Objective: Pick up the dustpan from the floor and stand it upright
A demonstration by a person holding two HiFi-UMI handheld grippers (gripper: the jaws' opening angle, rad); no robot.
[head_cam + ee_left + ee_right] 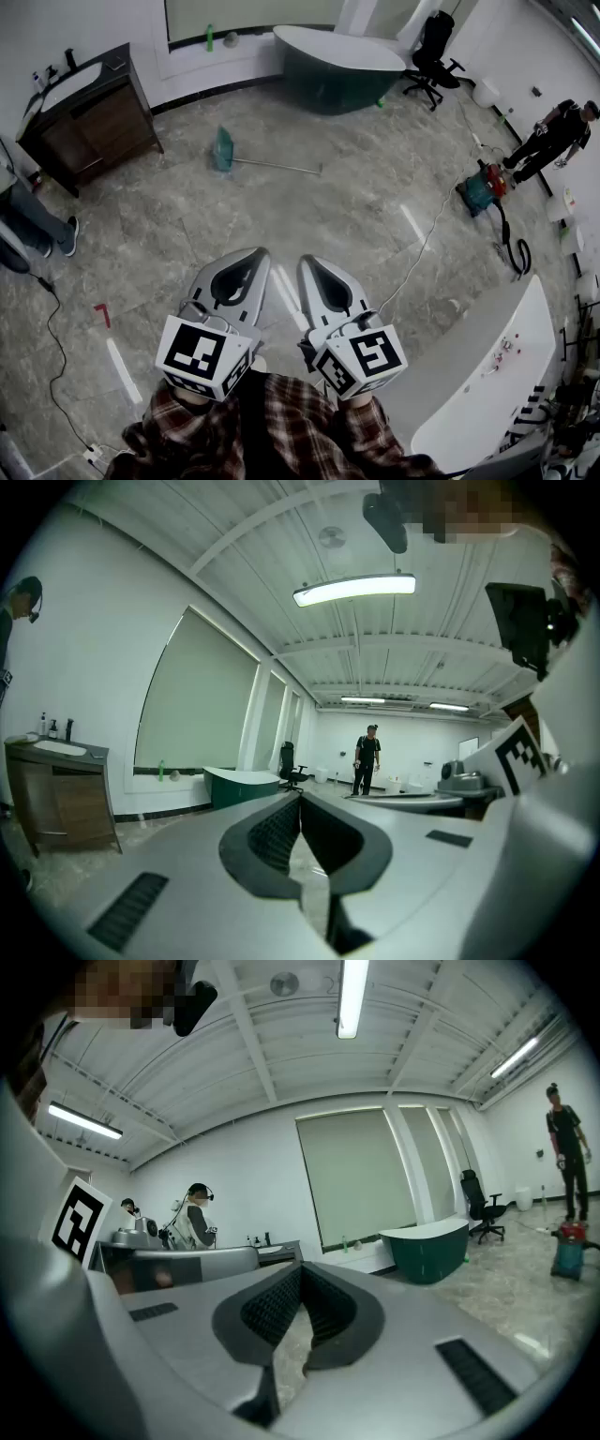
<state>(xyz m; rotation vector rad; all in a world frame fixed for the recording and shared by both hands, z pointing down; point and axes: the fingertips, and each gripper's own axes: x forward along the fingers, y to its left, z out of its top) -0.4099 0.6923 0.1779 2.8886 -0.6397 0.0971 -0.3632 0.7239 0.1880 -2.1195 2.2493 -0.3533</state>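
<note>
A teal dustpan (223, 148) lies on the marble floor far ahead, its long metal handle (278, 166) stretching to the right. Both grippers are held close to the person's body, well short of it. My left gripper (260, 253) is shut with nothing in it; its jaw tips meet in the left gripper view (300, 797). My right gripper (307, 261) is shut and empty too, its tips touching in the right gripper view (301, 1271). Neither gripper view shows the dustpan.
A dark wooden vanity (86, 114) stands at the back left and a green bathtub (339, 66) at the back. A black office chair (431, 52), a small vacuum (483, 187) with a cable, a white counter (487, 370) and a standing person (553, 136) are on the right.
</note>
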